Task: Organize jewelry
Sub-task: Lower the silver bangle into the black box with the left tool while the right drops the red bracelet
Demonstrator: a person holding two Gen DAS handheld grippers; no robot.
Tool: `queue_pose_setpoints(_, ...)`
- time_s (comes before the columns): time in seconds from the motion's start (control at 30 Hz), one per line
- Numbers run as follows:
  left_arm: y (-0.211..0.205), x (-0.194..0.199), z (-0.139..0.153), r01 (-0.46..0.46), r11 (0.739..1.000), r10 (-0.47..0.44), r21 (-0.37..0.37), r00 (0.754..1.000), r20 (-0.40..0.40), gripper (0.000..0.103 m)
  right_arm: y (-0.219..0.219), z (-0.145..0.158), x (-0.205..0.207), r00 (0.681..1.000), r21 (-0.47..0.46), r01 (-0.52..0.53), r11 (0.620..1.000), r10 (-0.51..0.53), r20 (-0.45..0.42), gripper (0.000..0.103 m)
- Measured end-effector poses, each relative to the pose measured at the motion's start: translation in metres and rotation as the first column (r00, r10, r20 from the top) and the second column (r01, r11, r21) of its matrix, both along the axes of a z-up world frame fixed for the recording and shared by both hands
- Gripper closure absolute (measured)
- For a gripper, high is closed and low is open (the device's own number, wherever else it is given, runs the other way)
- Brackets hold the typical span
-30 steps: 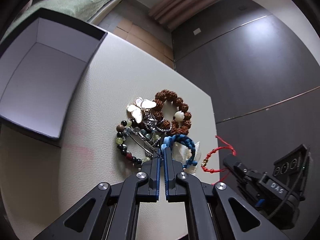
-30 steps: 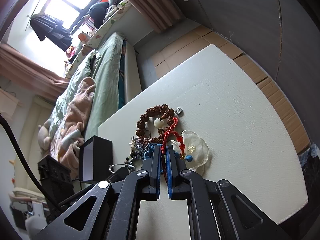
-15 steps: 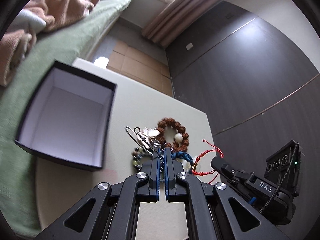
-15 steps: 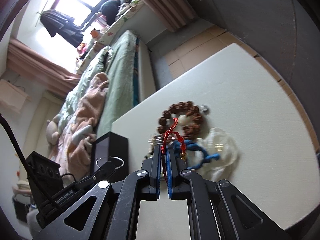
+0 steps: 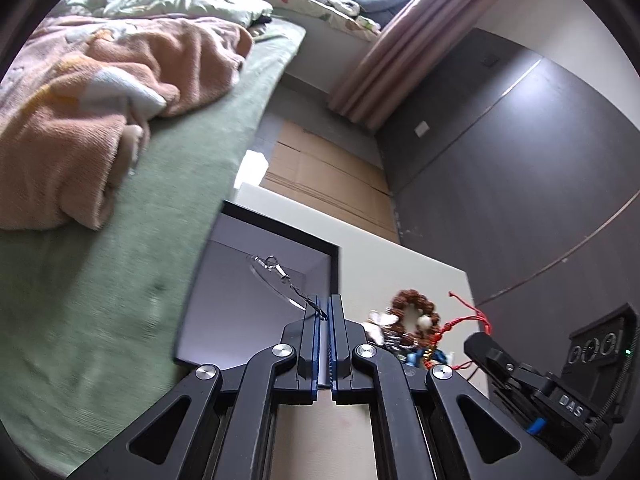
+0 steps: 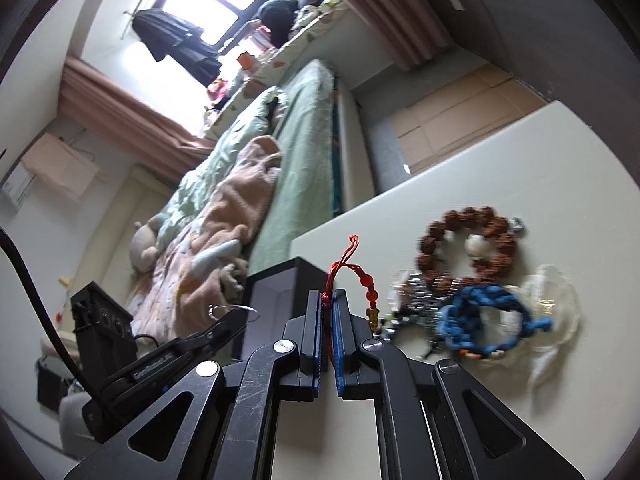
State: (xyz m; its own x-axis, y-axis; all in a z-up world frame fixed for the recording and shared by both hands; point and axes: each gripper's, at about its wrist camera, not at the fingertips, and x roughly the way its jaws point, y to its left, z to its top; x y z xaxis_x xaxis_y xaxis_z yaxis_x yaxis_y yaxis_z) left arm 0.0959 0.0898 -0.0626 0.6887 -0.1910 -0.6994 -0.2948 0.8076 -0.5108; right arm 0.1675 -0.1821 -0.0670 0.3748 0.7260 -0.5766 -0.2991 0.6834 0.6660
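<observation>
While the left gripper (image 5: 323,312), clamped on a thin silver wire hoop (image 5: 276,280), hangs over the open black box with white lining (image 5: 256,276), the right gripper (image 6: 329,312) pinches a red beaded cord bracelet (image 6: 362,280) beside it. Carrying seems underway; next, probably release each inside.

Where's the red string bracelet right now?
In the right wrist view, the red string bracelet hangs pinched in the right gripper, left of the jewelry pile, beside the box.
</observation>
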Motion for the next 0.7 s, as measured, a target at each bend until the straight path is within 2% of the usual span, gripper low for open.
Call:
queue_pose_setpoints(0.17, 0.009, 0.005, 0.001, -0.002, 1.0, 0.002, 0.017, 0.999, -0.046, 0.097, 0.023, 0.002, -0.002, 0.999, 0.035, -0.044, 0.998, 0.044, 0.021, 0.096)
queue_pose_setpoints(0.23, 0.013, 0.005, 0.0, -0.007, 1.0, 0.009, 0.022, 0.998, -0.067, 0.082, 0.033, 0.002, -0.004, 0.998, 0.042, -0.06, 0.997, 0.059, 0.031, 0.096)
queue_pose_setpoints(0.3, 0.017, 0.003, 0.001, -0.024, 0.999, 0.026, 0.028, 0.997, -0.071, 0.04, 0.04, 0.001, -0.004, 0.997, 0.051, -0.074, 0.996, 0.073, 0.034, 0.096)
queue_pose_setpoints(0.37, 0.021, -0.004, 0.005, -0.055, 0.998, 0.056, 0.04, 0.998, -0.037, 0.03, 0.047, -0.001, -0.004, 0.996, 0.066, -0.09, 0.994, 0.088, 0.033, 0.096)
queue_pose_setpoints(0.5, 0.029, -0.011, 0.012, -0.077, 0.994, 0.079, 0.076, 0.997, -0.02, 0.025, 0.06, -0.004, -0.003, 0.993, 0.087, -0.113, 0.99, 0.111, 0.035, 0.096)
queue_pose_setpoints(0.7, 0.039, -0.011, 0.01, -0.118, 0.986, 0.126, 0.122, 0.99, -0.059, 0.024, 0.08, -0.012, 0.0, 0.989, 0.146, -0.148, 0.978, 0.147, 0.016, 0.096)
